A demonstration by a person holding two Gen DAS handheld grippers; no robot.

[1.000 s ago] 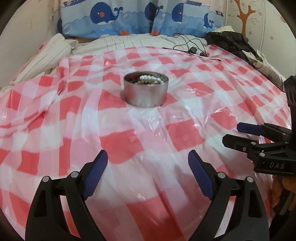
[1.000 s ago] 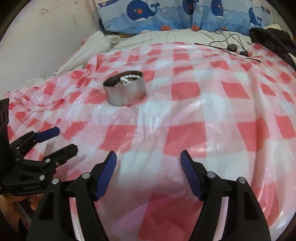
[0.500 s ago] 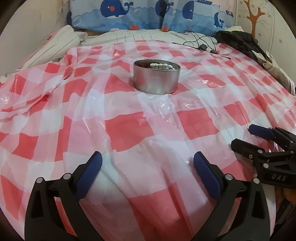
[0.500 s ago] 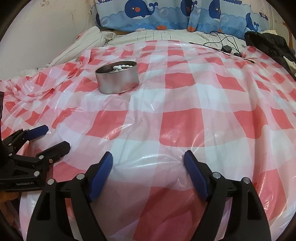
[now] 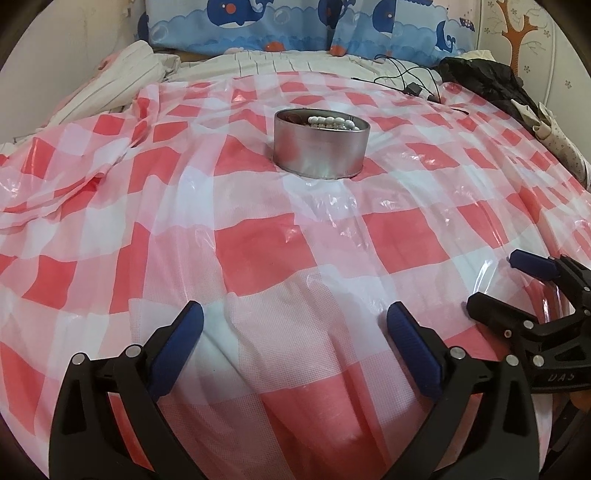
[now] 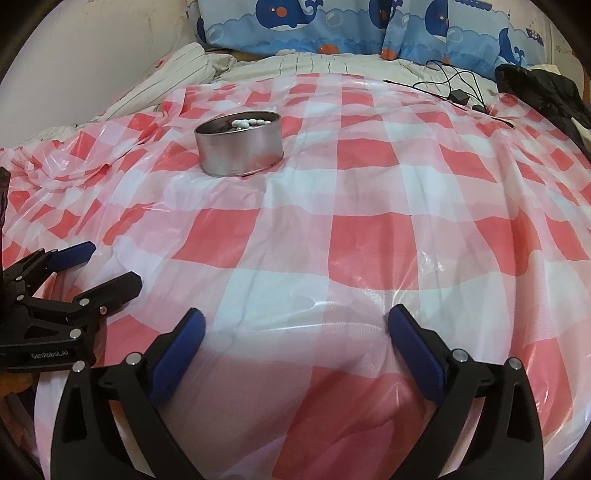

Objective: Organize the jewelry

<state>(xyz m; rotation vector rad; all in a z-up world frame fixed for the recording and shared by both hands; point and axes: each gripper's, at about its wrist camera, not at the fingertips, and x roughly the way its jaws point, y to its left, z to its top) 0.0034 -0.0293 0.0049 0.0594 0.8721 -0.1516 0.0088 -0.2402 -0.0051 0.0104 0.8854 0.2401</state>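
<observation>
A round silver tin (image 5: 320, 147) stands on the red-and-white checked plastic sheet, with a white pearl string (image 5: 330, 122) lying inside it. It also shows in the right wrist view (image 6: 240, 144), pearls (image 6: 248, 122) inside. My left gripper (image 5: 294, 325) is open and empty, low over the sheet, well short of the tin. My right gripper (image 6: 295, 325) is open and empty too, to the right of the left one. Each gripper shows in the other's view: the right one (image 5: 495, 280), the left one (image 6: 107, 266).
The checked sheet (image 5: 258, 251) covers a bed. A striped blanket (image 5: 122, 74) lies bunched at the back left. Whale-print pillows (image 5: 295, 26) line the headboard. Black cables with a small adapter (image 5: 412, 88) and a black garment (image 5: 487, 81) lie at the back right.
Both grippers have dropped lower toward the sheet and tilted, so the tin now sits higher and flatter in both views. Both stay open and empty.
</observation>
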